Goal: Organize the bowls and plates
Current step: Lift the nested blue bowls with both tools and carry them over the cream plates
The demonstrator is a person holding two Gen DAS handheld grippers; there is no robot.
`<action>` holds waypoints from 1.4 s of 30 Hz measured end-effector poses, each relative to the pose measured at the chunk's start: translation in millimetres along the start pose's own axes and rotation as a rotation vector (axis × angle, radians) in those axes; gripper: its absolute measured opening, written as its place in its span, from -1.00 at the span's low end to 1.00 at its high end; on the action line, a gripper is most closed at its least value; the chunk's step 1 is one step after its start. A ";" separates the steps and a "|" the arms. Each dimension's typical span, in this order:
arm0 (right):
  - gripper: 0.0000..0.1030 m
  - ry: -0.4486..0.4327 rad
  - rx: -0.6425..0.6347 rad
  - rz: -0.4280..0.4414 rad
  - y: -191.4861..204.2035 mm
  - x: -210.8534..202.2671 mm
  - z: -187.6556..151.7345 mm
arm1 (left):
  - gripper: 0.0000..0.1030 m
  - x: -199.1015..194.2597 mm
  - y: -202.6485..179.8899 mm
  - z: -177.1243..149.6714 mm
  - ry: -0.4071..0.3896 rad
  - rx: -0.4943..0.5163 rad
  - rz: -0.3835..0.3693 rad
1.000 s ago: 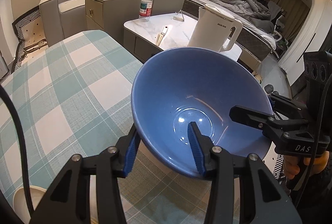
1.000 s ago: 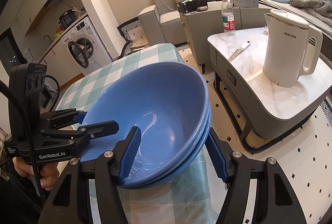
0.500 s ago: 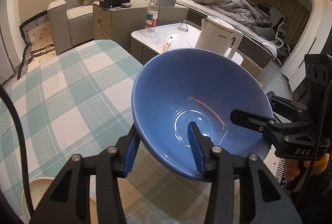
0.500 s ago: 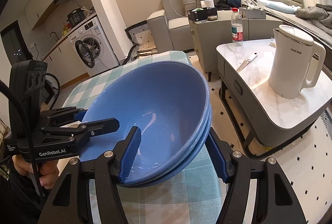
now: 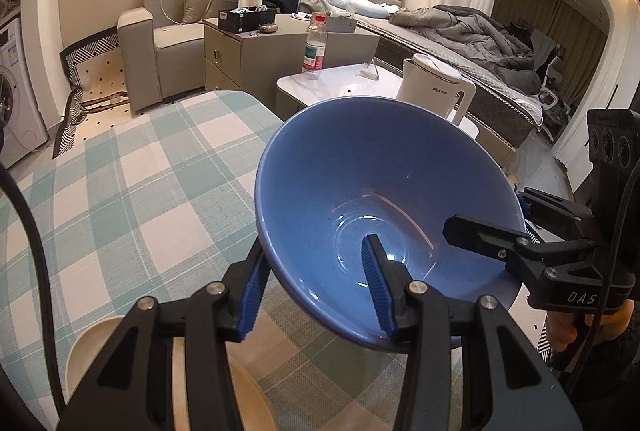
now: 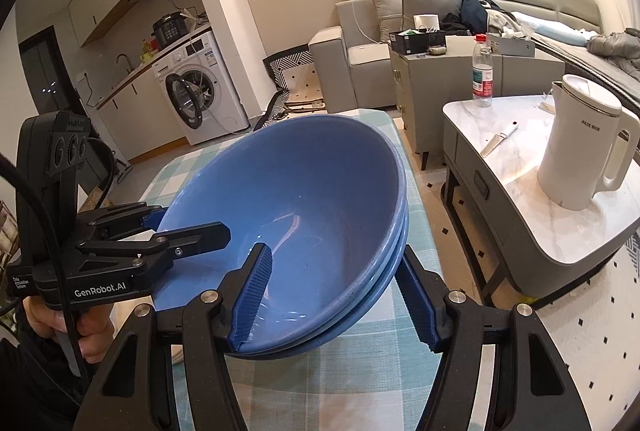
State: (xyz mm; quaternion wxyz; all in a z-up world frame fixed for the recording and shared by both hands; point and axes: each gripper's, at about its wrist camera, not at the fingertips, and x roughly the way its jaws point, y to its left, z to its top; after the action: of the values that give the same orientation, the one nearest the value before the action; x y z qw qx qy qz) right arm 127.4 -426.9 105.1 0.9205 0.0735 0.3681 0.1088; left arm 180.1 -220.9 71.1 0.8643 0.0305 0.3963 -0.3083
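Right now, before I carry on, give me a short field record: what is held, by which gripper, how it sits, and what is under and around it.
held: stack of blue bowls, at least two nested
left gripper: jaws clamped across the near rim
right gripper: jaws clamped across the opposite rim, over both bowl edges
pose: tilted, lifted off the checked tablecloth
below left gripper: cream plate on the cloth
nearby: white kettle, knife and water bottle on the marble side table
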 end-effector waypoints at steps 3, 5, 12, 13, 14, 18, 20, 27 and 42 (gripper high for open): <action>0.27 -0.004 -0.013 0.006 7.8 -1.4 1.2 | -0.12 -8.4 3.0 -2.4 -0.012 -0.006 0.011; 0.27 -0.005 -0.019 0.012 13.1 -2.3 2.3 | -0.12 -13.9 5.4 -4.5 -0.019 -0.009 0.018; 0.27 0.004 -0.031 0.033 29.9 -3.7 4.1 | -0.12 -31.0 12.7 -12.9 -0.035 -0.026 0.039; 0.27 0.004 -0.034 0.036 33.4 -3.9 4.1 | -0.12 -33.5 14.0 -13.9 -0.038 -0.029 0.043; 0.27 0.004 -0.038 0.038 36.7 -4.3 4.1 | -0.12 -35.9 15.4 -14.8 -0.040 -0.031 0.047; 0.27 0.006 -0.056 0.046 50.6 -4.2 4.7 | -0.12 -46.2 21.2 -18.2 -0.054 -0.042 0.060; 0.27 0.008 -0.066 0.054 55.3 -3.1 5.8 | -0.12 -51.5 25.0 -20.3 -0.061 -0.048 0.069; 0.27 0.015 -0.094 0.092 81.7 1.0 3.9 | -0.12 -70.1 40.9 -32.0 -0.078 -0.075 0.107; 0.27 0.045 -0.150 0.170 134.7 19.4 -7.0 | -0.12 -103.3 72.9 -63.7 -0.103 -0.148 0.186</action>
State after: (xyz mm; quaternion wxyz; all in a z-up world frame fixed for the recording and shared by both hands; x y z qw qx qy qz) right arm 116.6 -291.6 116.3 0.9023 0.0328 0.3719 0.2154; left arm 127.0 -90.6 86.2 0.9083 -0.0127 0.3684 -0.1977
